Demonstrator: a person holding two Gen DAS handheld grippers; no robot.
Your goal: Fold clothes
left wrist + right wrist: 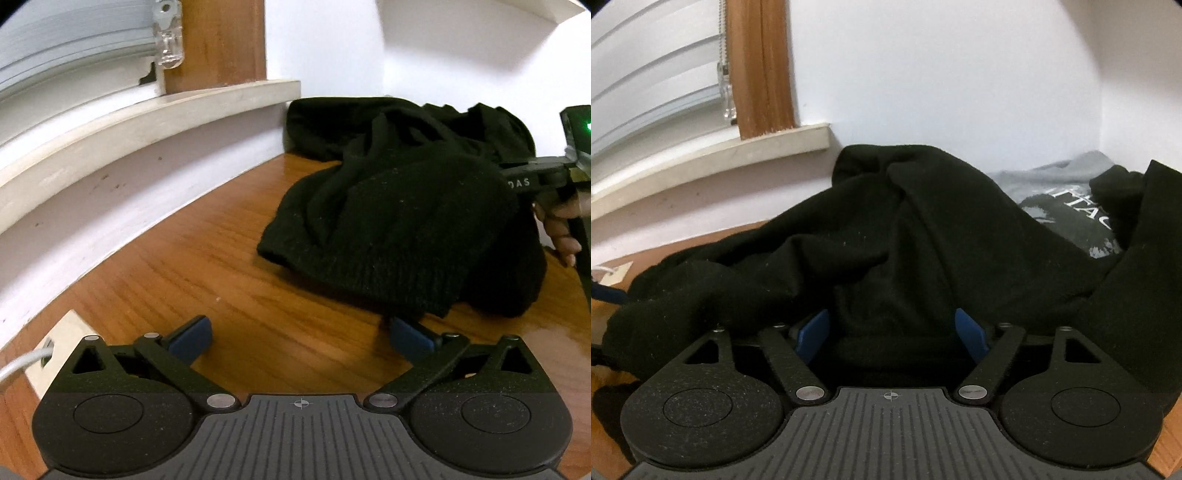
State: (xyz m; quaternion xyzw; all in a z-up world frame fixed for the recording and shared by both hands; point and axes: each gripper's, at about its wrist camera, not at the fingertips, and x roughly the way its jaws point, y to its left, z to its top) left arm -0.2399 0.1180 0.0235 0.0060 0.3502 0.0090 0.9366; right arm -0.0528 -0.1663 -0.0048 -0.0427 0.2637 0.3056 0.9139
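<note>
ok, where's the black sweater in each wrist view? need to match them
Left wrist: black sweater bunched right of centre on the wooden table, hem just ahead of the gripper's right pad.
Right wrist: black sweater fills the middle, directly ahead of the blue pads.
Shared landmark: the window sill, upper left in both.

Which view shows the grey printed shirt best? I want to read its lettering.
The right wrist view: the grey printed shirt lies behind the black garment, partly covered, lettering partly visible. The left wrist view shows none of it.
</note>
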